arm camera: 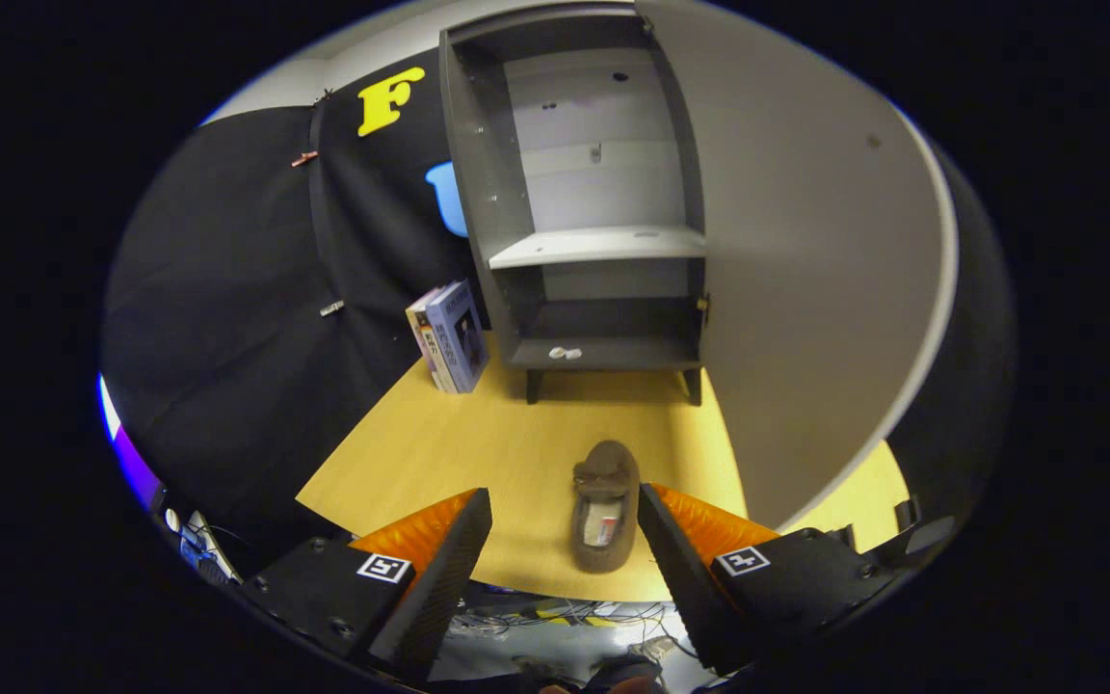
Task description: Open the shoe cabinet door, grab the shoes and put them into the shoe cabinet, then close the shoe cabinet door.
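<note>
1. Hovering over the bench (420,453), the claw (565,540) is spread wide, nothing in it.
2. The slipper (605,506) lies on the bench between the fingers, in front of the open shoe cabinet (478,173).
3. Looks soft and light, so I'd pinch the heel rim.

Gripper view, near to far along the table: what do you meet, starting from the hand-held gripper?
Open hand-held gripper → slipper between its fingers → bare table → boxes → open cabinet, door swung right.
</note>
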Demonstrator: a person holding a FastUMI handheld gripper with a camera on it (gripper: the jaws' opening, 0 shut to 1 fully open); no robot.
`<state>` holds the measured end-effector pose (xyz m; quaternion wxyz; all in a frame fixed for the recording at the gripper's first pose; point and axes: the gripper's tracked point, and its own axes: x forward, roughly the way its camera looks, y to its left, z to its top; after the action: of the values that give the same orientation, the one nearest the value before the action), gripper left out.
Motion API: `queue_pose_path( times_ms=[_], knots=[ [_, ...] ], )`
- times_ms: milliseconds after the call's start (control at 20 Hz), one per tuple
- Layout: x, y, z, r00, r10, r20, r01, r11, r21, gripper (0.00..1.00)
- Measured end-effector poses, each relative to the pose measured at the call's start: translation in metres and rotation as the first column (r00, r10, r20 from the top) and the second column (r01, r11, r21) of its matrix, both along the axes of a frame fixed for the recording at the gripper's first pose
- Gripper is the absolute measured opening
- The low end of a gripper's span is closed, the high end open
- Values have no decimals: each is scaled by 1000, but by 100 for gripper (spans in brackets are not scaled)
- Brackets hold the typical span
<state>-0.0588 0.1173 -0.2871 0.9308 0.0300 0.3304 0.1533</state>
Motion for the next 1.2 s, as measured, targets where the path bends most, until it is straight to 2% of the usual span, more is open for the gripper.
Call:
queue_pose_path(
  times_ms=[350,500,600,650,700,750,900,950,1000,1100,1200],
  knots=[
    [35,34,-144,984,20,-177,-28,999,-41,97],
    [54,37,-185,974,-23,-227,14,999,-43,97],
    [72,39,-204,975,-44,-218,36,999,-41,97],
    [81,37,-214,978,-53,-202,42,997,-57,94],
    [88,35,-224,979,-62,-194,50,996,-68,87],
    [94,35,-231,979,-78,-188,66,995,-69,84],
    [120,34,-242,987,-118,-107,107,988,-110,58],
    [125,28,-244,987,-137,-89,124,984,-131,53],
    [126,24,-243,985,-150,-88,138,981,-134,41],
    [123,24,-236,985,-144,-90,133,983,-123,16],
    [122,23,-229,989,-115,-91,103,987,-122,7]
  ],
)
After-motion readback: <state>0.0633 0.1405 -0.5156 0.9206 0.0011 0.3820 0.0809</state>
